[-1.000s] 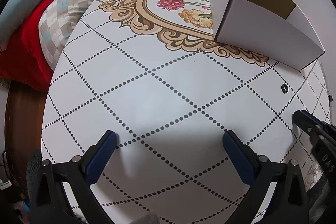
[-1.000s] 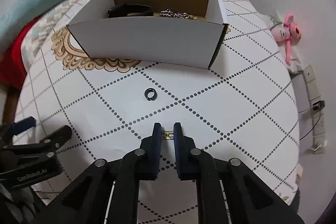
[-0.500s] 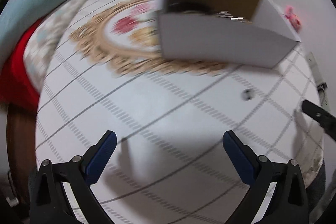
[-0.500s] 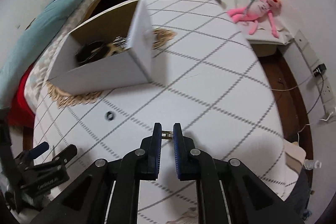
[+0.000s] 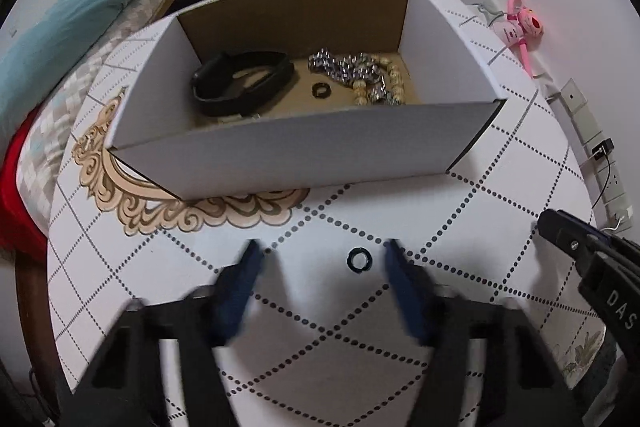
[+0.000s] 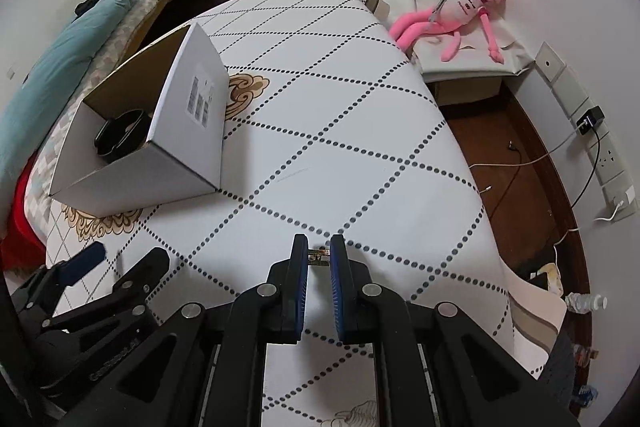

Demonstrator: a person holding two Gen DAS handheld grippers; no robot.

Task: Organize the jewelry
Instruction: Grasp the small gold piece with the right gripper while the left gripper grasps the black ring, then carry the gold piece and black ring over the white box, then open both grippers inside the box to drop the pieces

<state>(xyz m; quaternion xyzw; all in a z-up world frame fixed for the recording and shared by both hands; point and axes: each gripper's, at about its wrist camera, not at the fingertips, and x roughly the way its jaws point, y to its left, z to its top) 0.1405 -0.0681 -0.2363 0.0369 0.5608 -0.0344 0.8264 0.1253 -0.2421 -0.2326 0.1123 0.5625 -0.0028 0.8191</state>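
Left gripper: our left gripper point(image 5: 320, 259) sits low in the left view, jaws wide and blurred, holding nothing, with one dark ring point(image 5: 358, 259) on the table point(image 5: 500, 187) between the fingers, nearer the right-hand one.
Right gripper: our right gripper point(image 6: 319, 257), bottom centre of the right view, is nearly closed on one small gold piece point(image 6: 319, 255) pinched at the tips; we cannot tell what kind of piece it is.
Step in hand: we judge two pickups under way, the gold piece already lifted and the ring lined up but not yet gripped.
Next move: we think the left jaws must lower to the cloth and close squarely on the ring, a thin flat thing that may slip out; the right must carry its piece over the box wall.
Box: one white box point(image 5: 300, 155) stands in the middle of the left view, beyond the ring.
Count in box: one black band point(image 5: 244, 83), one second ring point(image 5: 321, 90), and a tangle of chain and beads point(image 5: 360, 79) whose strands we cannot count.
Far: one pink toy point(image 6: 460, 11) lies at the upper right of the right view.
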